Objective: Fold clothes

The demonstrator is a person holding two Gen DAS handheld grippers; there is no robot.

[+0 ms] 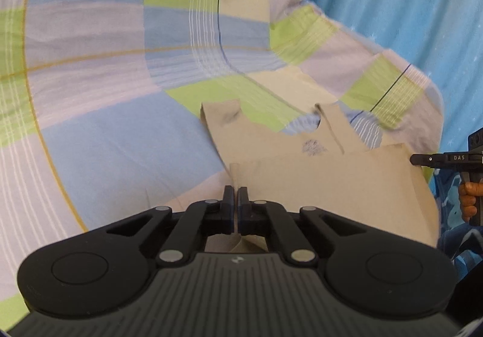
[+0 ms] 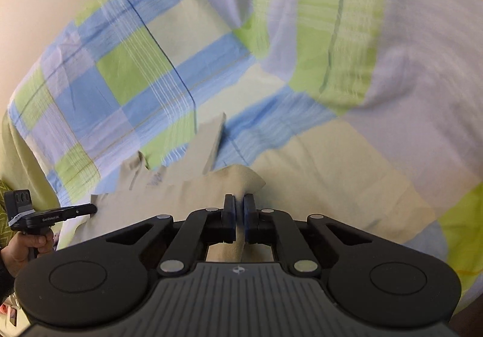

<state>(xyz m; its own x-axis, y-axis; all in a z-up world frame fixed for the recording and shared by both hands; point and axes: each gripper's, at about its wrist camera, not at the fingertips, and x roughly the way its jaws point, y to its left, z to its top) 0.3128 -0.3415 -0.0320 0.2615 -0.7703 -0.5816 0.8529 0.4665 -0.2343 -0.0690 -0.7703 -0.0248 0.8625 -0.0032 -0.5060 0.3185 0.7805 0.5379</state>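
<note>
- I am pinching a fold of the beige garment [image 1: 326, 186] with my left gripper [image 1: 235, 195]; its black jaws are closed together on the thin cloth, which is bunching up between them.
- My right gripper [image 2: 238, 204] is likewise clamped on a raised ridge of the same garment [image 2: 181, 201] at its other side, so the cloth is stretching between the two.
- The garment is smooth, matte and sleeveless in shape, with scooped cut-outs and straps along its far edge and a small dark print [image 1: 312, 146] near the neckline.
- It is lying on a bedsheet [image 1: 120, 95] checked in blue, green, lilac and cream, soft and faintly creased.
- In the left view a blue patterned fabric [image 1: 407, 20] is hanging beyond the sheet's far edge; in the right view a plain cream wall [image 2: 45, 20] is bordering it.
- Broad open sheet is lying ahead of both grippers.
</note>
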